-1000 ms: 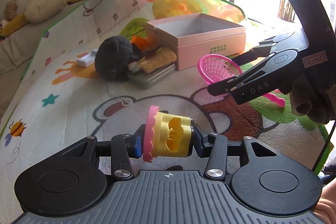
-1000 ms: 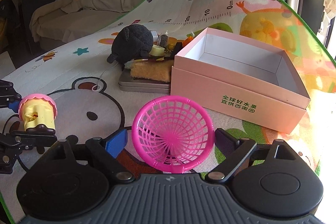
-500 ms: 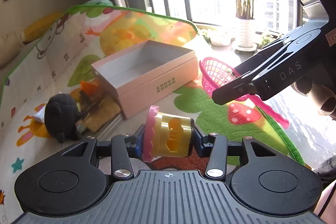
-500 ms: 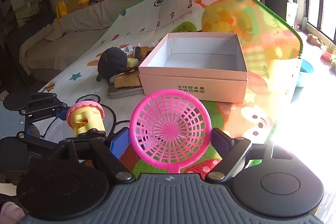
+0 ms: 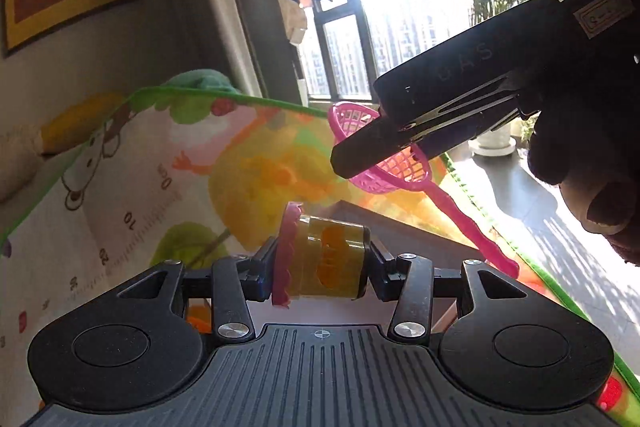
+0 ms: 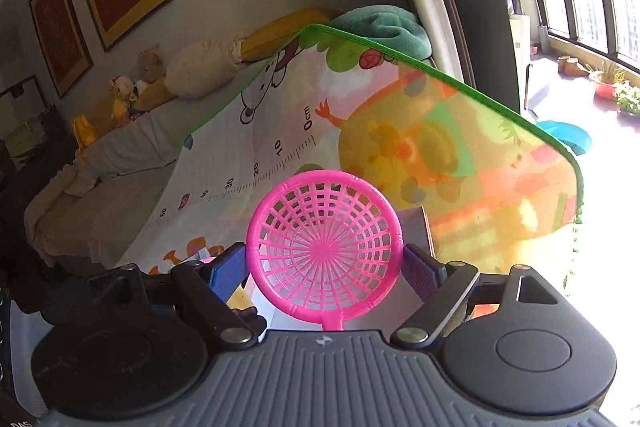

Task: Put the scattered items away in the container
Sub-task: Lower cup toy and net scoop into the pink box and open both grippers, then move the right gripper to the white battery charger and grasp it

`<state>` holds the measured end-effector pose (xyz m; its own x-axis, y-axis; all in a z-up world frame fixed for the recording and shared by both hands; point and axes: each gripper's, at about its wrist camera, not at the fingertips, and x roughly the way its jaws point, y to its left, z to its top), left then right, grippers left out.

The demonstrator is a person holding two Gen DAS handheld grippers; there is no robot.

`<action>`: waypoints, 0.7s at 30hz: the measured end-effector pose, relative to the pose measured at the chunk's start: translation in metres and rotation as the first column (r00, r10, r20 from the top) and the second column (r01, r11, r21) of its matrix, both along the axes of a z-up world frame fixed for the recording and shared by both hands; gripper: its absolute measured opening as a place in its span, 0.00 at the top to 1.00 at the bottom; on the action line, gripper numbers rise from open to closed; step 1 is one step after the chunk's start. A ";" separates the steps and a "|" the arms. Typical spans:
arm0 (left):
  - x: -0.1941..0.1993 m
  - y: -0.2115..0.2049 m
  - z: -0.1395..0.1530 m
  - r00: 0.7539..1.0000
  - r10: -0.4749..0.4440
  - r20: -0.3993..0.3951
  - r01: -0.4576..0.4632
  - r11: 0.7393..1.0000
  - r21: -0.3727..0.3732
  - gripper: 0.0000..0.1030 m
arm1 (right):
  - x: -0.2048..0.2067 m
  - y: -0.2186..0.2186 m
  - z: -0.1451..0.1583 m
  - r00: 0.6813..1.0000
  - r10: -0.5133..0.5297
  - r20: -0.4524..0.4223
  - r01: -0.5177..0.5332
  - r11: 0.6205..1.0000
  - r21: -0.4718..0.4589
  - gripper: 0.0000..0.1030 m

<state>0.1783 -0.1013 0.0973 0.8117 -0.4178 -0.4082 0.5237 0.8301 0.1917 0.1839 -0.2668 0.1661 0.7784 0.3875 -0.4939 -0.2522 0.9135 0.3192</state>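
My left gripper [image 5: 320,263] is shut on a yellow toy cup with a pink frilled rim [image 5: 324,259], held sideways above the pink box, whose dark far wall [image 5: 420,239] shows just behind it. My right gripper [image 6: 324,263] is shut on a pink plastic sieve [image 6: 324,247], its round basket facing the camera. In the left wrist view the right gripper [image 5: 384,143] holds that sieve [image 5: 400,167] up and to the right, handle hanging down. A strip of the box's white inside [image 6: 260,291] shows low in the right wrist view.
The colourful play mat [image 6: 460,163] rises behind the box, propped against a sofa [image 6: 120,155] with cushions and soft toys. Windows and a sunlit floor [image 5: 560,227] lie to the right. An orange item [image 5: 198,319] peeks beside the left finger.
Both grippers have moved forward and tilted up, carrying the cup and sieve to over the pink box. The black plush and tin have dropped out of view.
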 end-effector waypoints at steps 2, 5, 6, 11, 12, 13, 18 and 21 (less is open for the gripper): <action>0.022 0.004 -0.008 0.998 -0.011 -0.062 0.009 0.999 -0.035 0.35 | 0.034 0.009 -0.003 1.000 -0.026 -0.002 0.026 0.999 -0.031 0.18; 0.027 0.025 -0.015 0.992 0.020 -0.128 -0.029 0.997 -0.069 0.14 | 0.070 0.017 -0.020 0.996 -0.054 -0.071 0.048 0.996 -0.076 0.06; 0.020 0.034 -0.015 0.992 0.023 -0.122 -0.033 0.996 -0.079 0.08 | 0.075 0.018 -0.026 0.993 -0.072 -0.090 0.064 0.994 -0.088 0.06; -0.025 0.078 -0.021 0.990 0.082 -0.117 -0.091 0.993 -0.075 0.05 | 0.057 0.005 -0.040 0.993 -0.098 -0.058 0.091 0.989 -0.119 0.06; -0.031 0.085 -0.025 0.987 0.096 -0.128 -0.106 0.992 -0.070 0.05 | 0.048 0.001 -0.041 0.993 -0.113 -0.037 0.107 0.985 -0.135 0.06; -0.038 0.092 -0.029 0.984 0.114 -0.140 -0.123 0.990 -0.062 0.04 | 0.041 -0.001 -0.041 0.992 -0.124 -0.021 0.119 0.981 -0.150 0.05; -0.068 0.122 -0.055 0.959 0.222 -0.173 -0.228 0.974 -0.011 0.01 | -0.001 0.023 -0.046 0.998 -0.062 0.032 0.068 0.970 -0.232 0.04; -0.079 0.144 -0.065 0.929 0.302 -0.216 -0.315 0.949 -0.028 0.01 | -0.033 0.061 -0.049 0.994 0.047 0.101 -0.011 0.944 -0.329 0.04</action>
<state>0.0996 0.0430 0.0319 0.8049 -0.1900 -0.5622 0.2627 0.9636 0.0505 0.1509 -0.2055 0.1171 0.8239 0.2413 -0.5128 -0.2958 0.9549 -0.0260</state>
